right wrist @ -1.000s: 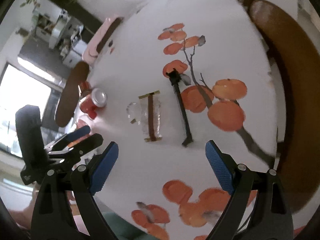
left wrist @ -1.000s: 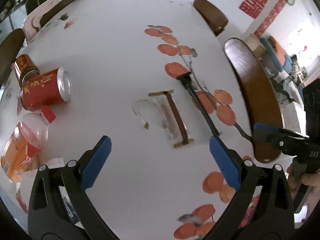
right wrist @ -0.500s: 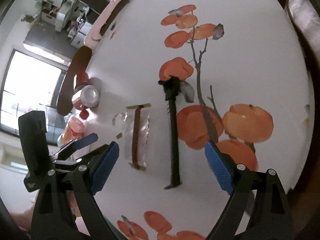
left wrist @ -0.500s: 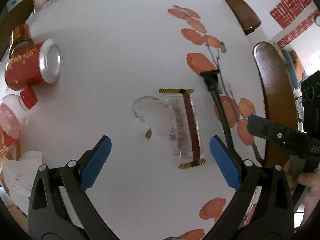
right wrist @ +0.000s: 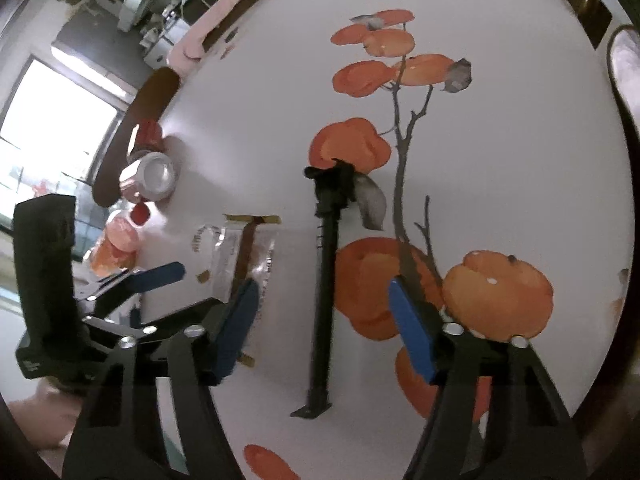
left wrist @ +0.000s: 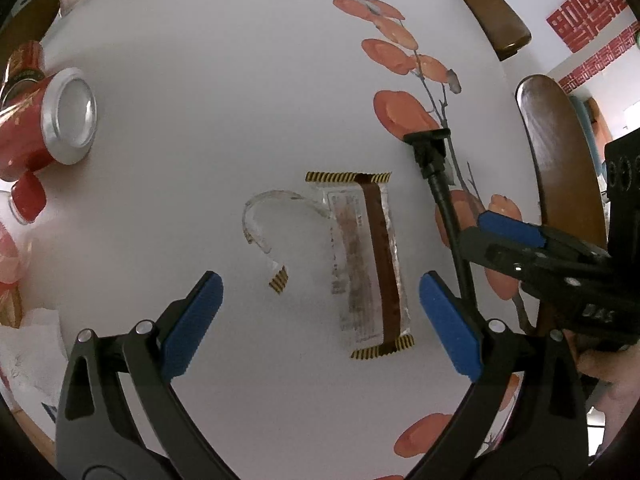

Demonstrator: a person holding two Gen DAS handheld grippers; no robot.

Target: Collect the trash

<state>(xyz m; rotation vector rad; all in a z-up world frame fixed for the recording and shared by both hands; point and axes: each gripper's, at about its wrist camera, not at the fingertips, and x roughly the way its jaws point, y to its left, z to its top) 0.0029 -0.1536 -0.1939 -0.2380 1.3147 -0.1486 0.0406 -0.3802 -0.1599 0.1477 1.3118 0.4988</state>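
On the white table point(left wrist: 200, 100) with its orange fruit print, none of the trash looks collected yet; no bin or bag shows in either view. A clear wrapper point(left wrist: 368, 256) with a brown stripe and yellow-black ends lies flat near the middle, a torn clear strip point(left wrist: 260, 228) curling off its left side. Just right of it a long black tool point(right wrist: 326, 280) lies on the print, apart from the wrapper.

At the far left edge a red can point(left wrist: 44, 120) lies on its side, a second can point(left wrist: 24, 64) behind it, a bottle with a red cap point(left wrist: 24, 200) next to it, and crumpled white paper point(left wrist: 32, 344) nearer the camera. All of these lie untouched.

Left gripper point(left wrist: 320, 316) hangs low over the wrapper with its fingers wide apart and nothing between the pads; the torn strip and the wrapper's lower part sit in the gap as seen from above, but whether the tips reach the table I cannot tell.

Right gripper point(right wrist: 324, 324) straddles the black tool's shaft, its jaws closing; the pads point(right wrist: 412, 328) are not yet on the shaft, so nothing is held.

By my reading the work is at its very start: each hand is lining up on a first piece, the left on the wrapper, the right on the tool. Both pick-ups, the carry, and the whole cluster of cans, bottle and paper remain to be done
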